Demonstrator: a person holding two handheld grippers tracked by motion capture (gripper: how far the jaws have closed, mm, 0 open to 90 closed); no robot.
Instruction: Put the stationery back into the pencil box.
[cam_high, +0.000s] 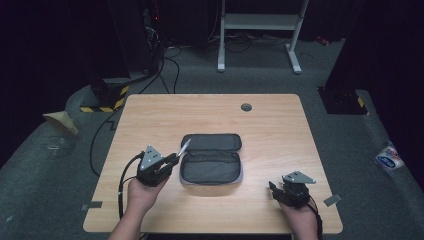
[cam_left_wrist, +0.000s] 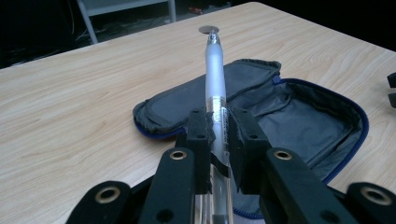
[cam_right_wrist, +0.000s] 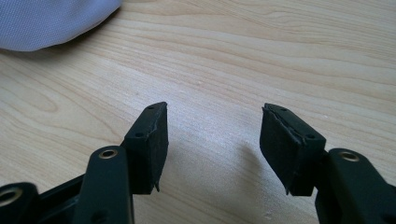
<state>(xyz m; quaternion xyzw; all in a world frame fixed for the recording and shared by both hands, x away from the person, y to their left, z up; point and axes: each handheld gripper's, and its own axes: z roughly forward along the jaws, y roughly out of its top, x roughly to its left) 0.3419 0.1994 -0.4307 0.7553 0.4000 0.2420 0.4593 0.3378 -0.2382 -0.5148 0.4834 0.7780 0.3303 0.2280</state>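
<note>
One pen (cam_left_wrist: 215, 79) clamped in left claw (cam_left_wrist: 219, 128), above open pouch (cam_left_wrist: 299, 116).

On the table (cam_high: 150, 115) the open pouch (cam_high: 211, 160) lies mid-table, the pen (cam_left_wrist: 215, 84) just left of it above its edge, the round grommet (cam_high: 246, 107) behind it, the right gripper (cam_high: 280, 191) to its right.

High view looks down over the table (cam_high: 210, 107); both gripper views skim it closely, sharing its wood.
</note>
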